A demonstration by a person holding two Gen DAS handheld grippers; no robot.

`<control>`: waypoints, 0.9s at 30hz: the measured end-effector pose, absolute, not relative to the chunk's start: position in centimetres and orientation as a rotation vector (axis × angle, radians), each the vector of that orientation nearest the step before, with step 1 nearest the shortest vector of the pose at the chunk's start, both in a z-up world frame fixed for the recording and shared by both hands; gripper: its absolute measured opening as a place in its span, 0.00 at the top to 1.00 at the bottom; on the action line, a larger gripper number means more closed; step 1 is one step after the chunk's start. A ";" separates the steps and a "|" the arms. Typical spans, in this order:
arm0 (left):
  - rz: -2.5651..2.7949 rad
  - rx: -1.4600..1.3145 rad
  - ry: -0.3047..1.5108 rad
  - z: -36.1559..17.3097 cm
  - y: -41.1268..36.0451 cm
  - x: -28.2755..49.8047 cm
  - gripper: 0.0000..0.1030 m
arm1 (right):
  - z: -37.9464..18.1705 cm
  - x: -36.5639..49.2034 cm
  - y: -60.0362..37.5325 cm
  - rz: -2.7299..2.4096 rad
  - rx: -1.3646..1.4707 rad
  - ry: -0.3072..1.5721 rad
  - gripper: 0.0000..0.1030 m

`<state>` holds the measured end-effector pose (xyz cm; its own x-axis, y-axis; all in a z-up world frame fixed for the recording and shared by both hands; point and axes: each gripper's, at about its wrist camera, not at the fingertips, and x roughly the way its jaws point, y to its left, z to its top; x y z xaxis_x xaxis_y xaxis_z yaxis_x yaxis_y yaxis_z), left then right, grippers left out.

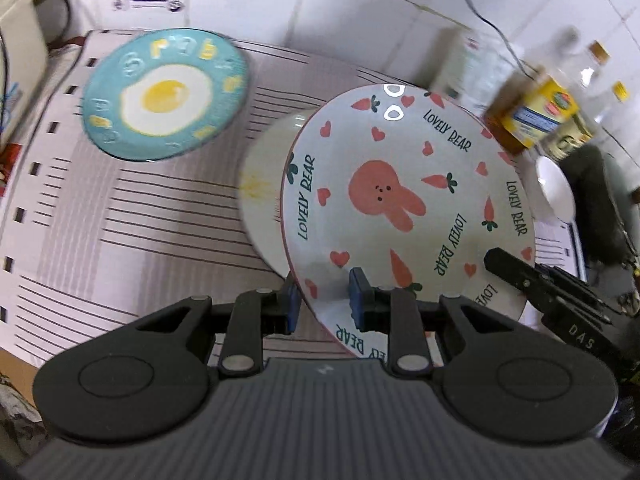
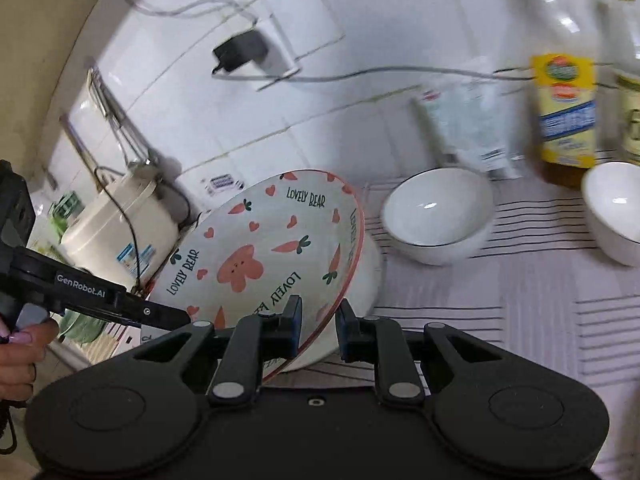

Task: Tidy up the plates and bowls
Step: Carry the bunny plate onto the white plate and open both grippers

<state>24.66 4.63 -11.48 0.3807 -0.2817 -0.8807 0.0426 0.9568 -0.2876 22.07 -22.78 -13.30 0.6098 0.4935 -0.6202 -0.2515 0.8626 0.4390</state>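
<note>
Jaws of both grippers, left and right, clenched on the rim of the bunny plate, held tilted above the bench. Risk: thin rim grips could slip, dropping it. Egg plate at 10 o'clock; bowls and bottles at 2 o'clock crowded that side.

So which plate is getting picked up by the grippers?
The white bunny-and-carrot "Lovely Bear" plate, pinched at its rim by both grippers. The blue fried-egg plate lies untouched on the striped cloth.
</note>
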 end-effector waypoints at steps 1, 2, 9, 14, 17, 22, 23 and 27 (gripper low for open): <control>-0.195 -0.232 1.170 -11.7 5.0 25.0 0.78 | -13.5 22.7 -22.2 0.450 0.314 0.842 0.78; -0.181 -0.248 1.188 -12.0 5.4 25.7 0.79 | -13.6 23.2 -21.7 0.450 0.304 0.864 0.78; -0.198 -0.266 1.251 -14.8 6.0 29.2 0.79 | -14.9 26.6 -20.8 0.399 0.267 0.962 0.77; -0.206 -0.282 1.305 -16.4 6.4 30.4 0.78 | -15.8 27.6 -20.2 0.374 0.252 1.017 0.77; -0.208 -0.279 1.332 -17.0 6.5 30.7 0.78 | -16.3 28.0 -19.9 0.354 0.258 1.046 0.77; -0.204 -0.291 1.374 -17.9 6.9 31.2 0.78 | -16.9 28.2 -19.2 0.328 0.253 1.074 0.77; -0.203 -0.289 1.391 -18.0 6.9 31.3 0.77 | -16.9 28.3 -19.0 0.325 0.243 1.078 0.77; -0.202 -0.336 1.434 -18.3 7.4 31.8 0.77 | -16.4 28.5 -18.5 0.309 0.207 1.078 0.77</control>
